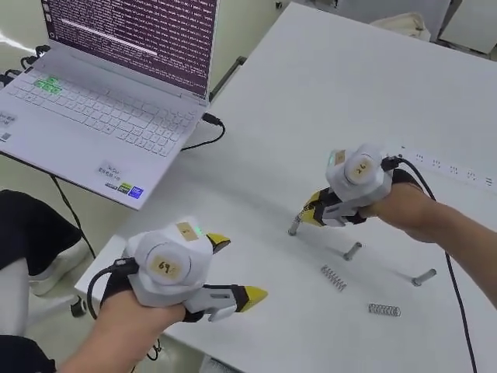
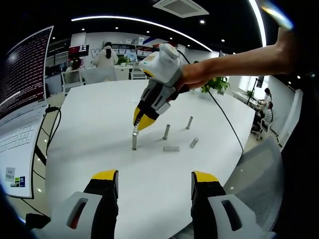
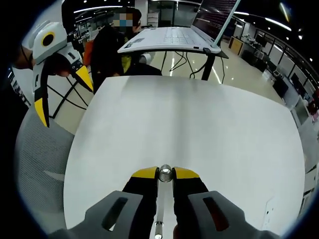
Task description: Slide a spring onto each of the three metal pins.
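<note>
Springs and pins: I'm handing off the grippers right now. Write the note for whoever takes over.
Left gripper: open, holding nothing, at the near table edge.
Right gripper: shut on a spring, held at the top of the first pin. How far it is on, I cannot tell.
Second pin and third pin: upright and bare.
Two loose springs lie on the table, one by the second pin, the other nearer the edge.
Done: no spring clearly seated.
Left: finish this one, then the other two.
</note>
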A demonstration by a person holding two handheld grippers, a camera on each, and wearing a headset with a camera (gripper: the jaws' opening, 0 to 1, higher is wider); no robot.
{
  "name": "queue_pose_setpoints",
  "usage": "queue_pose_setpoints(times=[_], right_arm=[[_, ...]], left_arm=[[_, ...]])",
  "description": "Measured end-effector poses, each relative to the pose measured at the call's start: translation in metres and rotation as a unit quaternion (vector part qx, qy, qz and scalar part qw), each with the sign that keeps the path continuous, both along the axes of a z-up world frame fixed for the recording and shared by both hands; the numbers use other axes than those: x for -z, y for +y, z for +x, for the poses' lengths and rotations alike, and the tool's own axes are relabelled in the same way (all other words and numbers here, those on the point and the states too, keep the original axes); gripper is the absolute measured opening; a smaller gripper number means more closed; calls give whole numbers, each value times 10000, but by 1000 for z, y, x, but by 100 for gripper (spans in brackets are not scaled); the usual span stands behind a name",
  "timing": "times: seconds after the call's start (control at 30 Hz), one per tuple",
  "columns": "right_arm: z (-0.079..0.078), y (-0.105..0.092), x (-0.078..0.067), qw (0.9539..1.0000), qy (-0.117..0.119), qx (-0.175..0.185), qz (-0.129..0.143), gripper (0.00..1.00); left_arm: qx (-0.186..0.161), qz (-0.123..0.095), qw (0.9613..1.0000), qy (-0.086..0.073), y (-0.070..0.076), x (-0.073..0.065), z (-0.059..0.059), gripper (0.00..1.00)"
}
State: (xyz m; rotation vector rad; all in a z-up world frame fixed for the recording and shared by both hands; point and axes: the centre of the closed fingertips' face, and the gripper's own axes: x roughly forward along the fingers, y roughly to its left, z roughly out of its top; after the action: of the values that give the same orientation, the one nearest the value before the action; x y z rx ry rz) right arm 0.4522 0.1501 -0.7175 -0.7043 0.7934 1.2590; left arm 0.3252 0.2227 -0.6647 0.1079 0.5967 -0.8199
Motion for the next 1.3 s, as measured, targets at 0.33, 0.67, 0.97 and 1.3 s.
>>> queue_pose_setpoints(times=[0.33, 0.67, 0.97, 1.3], right_arm=[[2, 2, 5, 10000, -20, -51, -62, 9], [2, 7, 13, 9999, 9, -102, -110, 9], [2, 12, 22, 9998, 41, -153, -151, 9], [2, 13, 37, 9993, 94, -233, -294, 9]], left_arm=[[-22, 0, 10000, 27, 3, 1, 0, 54], [-27, -3, 10000, 39, 2, 3, 1, 55], [-50, 0, 10000, 21, 3, 1, 4, 55], [-75, -25, 10000, -8, 2, -3, 7, 55]])
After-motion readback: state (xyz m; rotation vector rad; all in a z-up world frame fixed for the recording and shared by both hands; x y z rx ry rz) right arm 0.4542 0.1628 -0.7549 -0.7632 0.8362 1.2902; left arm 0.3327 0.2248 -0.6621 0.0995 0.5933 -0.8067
